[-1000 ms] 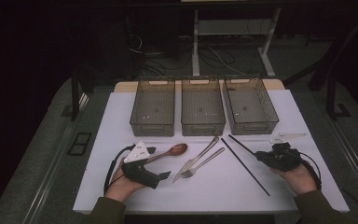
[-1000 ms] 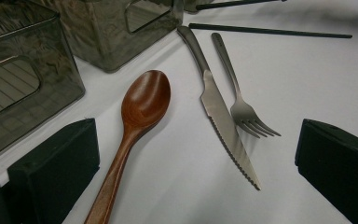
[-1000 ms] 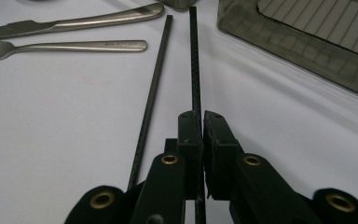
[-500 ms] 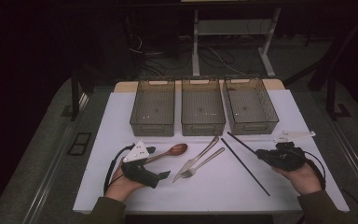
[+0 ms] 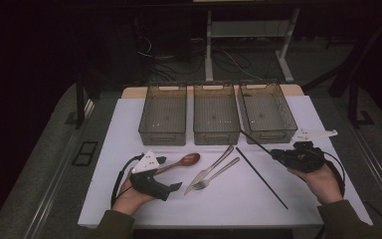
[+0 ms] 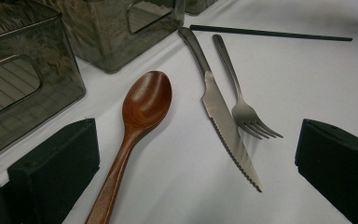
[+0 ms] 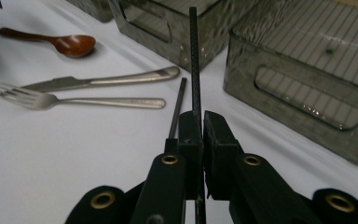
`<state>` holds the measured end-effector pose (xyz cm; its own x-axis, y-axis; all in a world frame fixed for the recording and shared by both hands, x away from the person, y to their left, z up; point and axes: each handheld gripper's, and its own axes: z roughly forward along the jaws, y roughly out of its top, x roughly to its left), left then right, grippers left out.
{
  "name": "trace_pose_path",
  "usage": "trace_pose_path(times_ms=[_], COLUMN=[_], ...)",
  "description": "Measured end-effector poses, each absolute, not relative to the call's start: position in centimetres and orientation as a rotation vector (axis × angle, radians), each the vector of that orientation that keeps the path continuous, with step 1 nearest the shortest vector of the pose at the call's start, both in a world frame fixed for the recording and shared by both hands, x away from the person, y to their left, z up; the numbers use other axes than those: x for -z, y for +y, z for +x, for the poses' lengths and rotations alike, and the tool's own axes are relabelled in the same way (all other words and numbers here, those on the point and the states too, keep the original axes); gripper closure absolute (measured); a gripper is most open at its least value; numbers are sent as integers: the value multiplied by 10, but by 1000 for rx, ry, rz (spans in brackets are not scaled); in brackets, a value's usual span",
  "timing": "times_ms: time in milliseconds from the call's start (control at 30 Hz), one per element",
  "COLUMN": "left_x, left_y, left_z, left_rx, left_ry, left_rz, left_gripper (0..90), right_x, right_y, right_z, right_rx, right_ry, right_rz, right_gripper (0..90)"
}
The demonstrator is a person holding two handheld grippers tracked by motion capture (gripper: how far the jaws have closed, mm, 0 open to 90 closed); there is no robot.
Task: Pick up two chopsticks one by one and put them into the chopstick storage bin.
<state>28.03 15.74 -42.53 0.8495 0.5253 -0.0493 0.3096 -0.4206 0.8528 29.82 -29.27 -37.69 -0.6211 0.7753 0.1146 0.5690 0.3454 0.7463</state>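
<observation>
Right now we have the right gripper [image 7: 196, 122] low in the middle of the right gripper view, its two black jaws clamped tight on a thin black chopstick [image 7: 194, 60] that runs straight up the frame toward the bins. In the high view that same right gripper [image 5: 277, 155] sits at the right of the frame, with the held chopstick [image 5: 254, 142] slanting up and left from it, its far tip just in front of the rightmost smoky clear plastic bin [image 5: 267, 109]. We see a second black chopstick [image 5: 261, 177] lying flat on the white table mat [image 5: 129, 124], running diagonally toward the lower right, below the held one. Over on the lower left of the high view, our left gripper [image 5: 174, 186] rests on the mat with its jaws spread wide and nothing between them. In the left gripper view those jaws stand at the two lower corners, and between them lie a brown wooden spoon [image 6: 140, 121], a steel serrated knife [image 6: 221, 112] and a steel fork [image 6: 242, 102], the knife and fork side by side and just touching near the fork's tines. Across the upper middle of the high view, the three bins stand in a row, the middle bin [image 5: 216, 113] and the left bin [image 5: 163, 113] beside the right one.
</observation>
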Motion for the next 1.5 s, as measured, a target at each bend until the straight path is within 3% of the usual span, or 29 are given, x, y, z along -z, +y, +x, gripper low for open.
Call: trace_pose_path(times_ms=[1500], left_x=[426], left_y=[152], left_z=[280], left_rx=[-282], left_ry=[611], left_rz=[2024], left_gripper=[0], right_x=[328], right_y=[-176], right_z=[394], right_rx=[-1225], right_ry=[2372], right_rz=[1120], right_gripper=[852])
